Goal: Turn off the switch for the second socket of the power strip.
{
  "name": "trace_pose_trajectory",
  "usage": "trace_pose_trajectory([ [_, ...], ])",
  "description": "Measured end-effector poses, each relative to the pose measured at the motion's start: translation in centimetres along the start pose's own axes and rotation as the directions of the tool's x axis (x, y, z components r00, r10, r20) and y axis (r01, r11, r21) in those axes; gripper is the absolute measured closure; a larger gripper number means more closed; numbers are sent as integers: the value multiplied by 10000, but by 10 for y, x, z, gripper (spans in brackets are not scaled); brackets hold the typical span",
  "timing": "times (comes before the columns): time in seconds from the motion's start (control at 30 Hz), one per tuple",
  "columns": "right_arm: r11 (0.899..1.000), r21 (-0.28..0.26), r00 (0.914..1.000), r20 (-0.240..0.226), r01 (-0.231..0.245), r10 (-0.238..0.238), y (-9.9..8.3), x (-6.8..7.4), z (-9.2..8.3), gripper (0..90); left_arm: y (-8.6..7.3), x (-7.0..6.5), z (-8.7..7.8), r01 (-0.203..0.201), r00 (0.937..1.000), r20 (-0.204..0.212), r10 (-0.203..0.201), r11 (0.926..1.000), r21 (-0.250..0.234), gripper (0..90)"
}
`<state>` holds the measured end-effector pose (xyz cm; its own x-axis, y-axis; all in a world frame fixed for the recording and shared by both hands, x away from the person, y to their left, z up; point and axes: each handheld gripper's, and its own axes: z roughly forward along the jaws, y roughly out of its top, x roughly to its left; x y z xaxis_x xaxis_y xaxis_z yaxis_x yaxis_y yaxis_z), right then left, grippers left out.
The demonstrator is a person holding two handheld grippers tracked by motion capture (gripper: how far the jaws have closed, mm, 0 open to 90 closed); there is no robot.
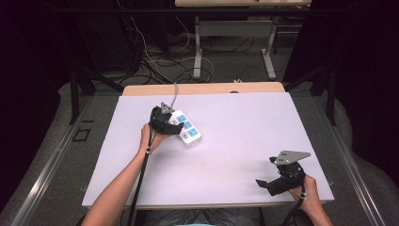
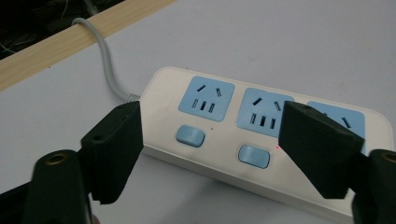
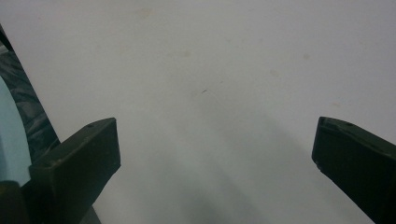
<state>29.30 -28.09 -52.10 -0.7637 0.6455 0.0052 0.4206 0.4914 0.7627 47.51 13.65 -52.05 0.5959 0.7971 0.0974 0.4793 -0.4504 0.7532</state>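
- Lab or recording rig was indicated.
- White-covered table (image 1: 235, 122) was ringed by black curtains (image 1: 362, 70).
- Loose cables (image 1: 155, 61) were strewn on the floor, behind a metal frame (image 1: 75, 94).

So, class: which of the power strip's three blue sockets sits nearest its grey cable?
The blue socket at the strip's cable end, leftmost in the left gripper view; the other two lie farther along.

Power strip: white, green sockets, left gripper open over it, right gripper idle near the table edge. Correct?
One error: the sockets are blue, as the left gripper view shows. The rest holds: power strip white, left gripper open over it, right gripper idle.
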Motion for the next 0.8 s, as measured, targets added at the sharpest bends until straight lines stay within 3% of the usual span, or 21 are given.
trace_pose_trajectory([
  [0.17,10000,16,10000,-45,-86,86,0,1,0,7,-1,0,2,13,10000,38,-13,9999,-100,390],
  [0.43,9999,134,9999,-75,-78,79,0,1,-1,7,-4,-5,5,-470,9975,528,461,9987,171,575],
  [0.63,9999,60,9999,-52,89,-89,0,0,-1,7,-7,-8,7,-652,9952,726,655,9978,-69,739],
  [0.8,10000,40,10000,-48,-81,81,0,1,0,7,-8,-9,8,-688,9940,839,696,9976,-120,838],
])
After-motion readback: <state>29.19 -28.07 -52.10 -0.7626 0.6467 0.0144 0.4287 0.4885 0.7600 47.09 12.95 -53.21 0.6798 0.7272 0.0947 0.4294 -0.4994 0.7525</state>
